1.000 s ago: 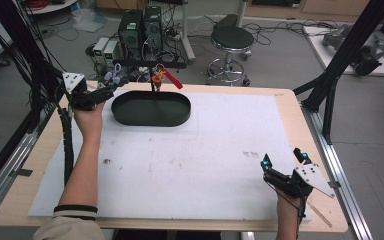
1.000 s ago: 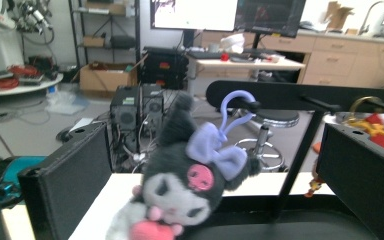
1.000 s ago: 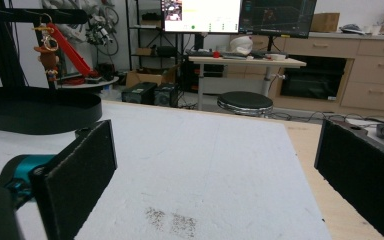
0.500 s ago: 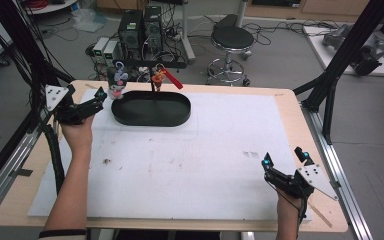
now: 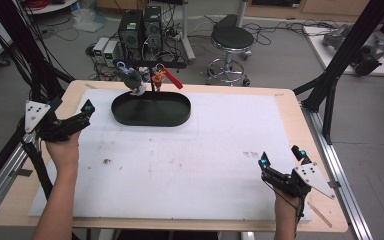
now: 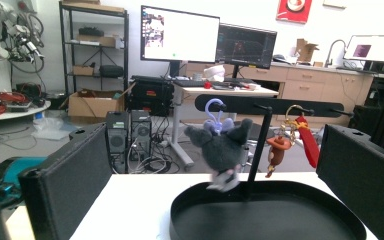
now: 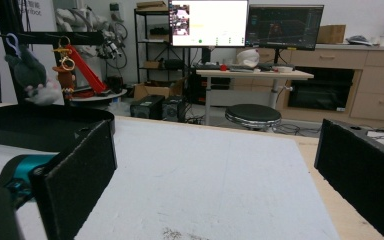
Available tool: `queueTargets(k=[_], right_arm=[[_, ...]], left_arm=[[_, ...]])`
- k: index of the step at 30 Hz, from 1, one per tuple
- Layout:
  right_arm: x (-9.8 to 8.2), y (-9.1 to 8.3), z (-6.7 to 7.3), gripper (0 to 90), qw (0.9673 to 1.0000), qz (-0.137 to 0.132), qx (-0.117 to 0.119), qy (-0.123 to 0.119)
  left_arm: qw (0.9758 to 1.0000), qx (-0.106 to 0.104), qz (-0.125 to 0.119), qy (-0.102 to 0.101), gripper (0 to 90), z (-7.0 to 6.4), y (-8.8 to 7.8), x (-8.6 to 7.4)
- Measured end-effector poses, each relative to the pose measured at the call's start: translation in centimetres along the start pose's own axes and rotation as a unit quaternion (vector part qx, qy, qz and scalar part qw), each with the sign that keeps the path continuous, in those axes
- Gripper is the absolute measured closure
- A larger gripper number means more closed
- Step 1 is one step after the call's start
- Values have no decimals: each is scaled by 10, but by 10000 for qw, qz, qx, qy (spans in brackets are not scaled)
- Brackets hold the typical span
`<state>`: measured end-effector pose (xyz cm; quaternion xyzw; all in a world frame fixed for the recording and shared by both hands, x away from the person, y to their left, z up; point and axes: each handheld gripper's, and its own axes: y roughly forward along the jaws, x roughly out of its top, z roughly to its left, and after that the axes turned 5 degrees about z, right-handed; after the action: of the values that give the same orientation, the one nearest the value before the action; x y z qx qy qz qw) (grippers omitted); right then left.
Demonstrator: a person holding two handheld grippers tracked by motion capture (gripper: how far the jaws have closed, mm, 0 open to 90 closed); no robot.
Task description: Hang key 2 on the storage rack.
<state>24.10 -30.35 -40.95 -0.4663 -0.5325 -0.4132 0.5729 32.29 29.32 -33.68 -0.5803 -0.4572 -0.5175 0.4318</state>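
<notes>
Grey plush hangs ahead of spread, empty left tongs.

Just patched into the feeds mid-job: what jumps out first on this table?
The black oval tray at the far side of the white mat, with a stand rising from it that hangs a grey plush mouse, a small brown charm and a red tag. The left gripper hovers open just left of the tray, and the right gripper sits open at the mat's near right corner.
</notes>
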Motion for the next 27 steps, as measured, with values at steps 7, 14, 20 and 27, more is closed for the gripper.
queueTargets(k=[7,14,20,27], right_arm=[[2,0,4,24,10000,5,52,1],[4,1,9,25,9999,7,128,-31],[4,-1,9,25,9999,16,107,-36],[3,-3,8,25,10000,-16,66,-23]], left_arm=[[9999,-115,-56,-61,17,5,-26,-6],[9995,-315,-24,-12,17,13,-47,-20],[9990,-445,-31,65,17,17,-59,-28],[9989,-428,32,179,17,19,-72,-38]])
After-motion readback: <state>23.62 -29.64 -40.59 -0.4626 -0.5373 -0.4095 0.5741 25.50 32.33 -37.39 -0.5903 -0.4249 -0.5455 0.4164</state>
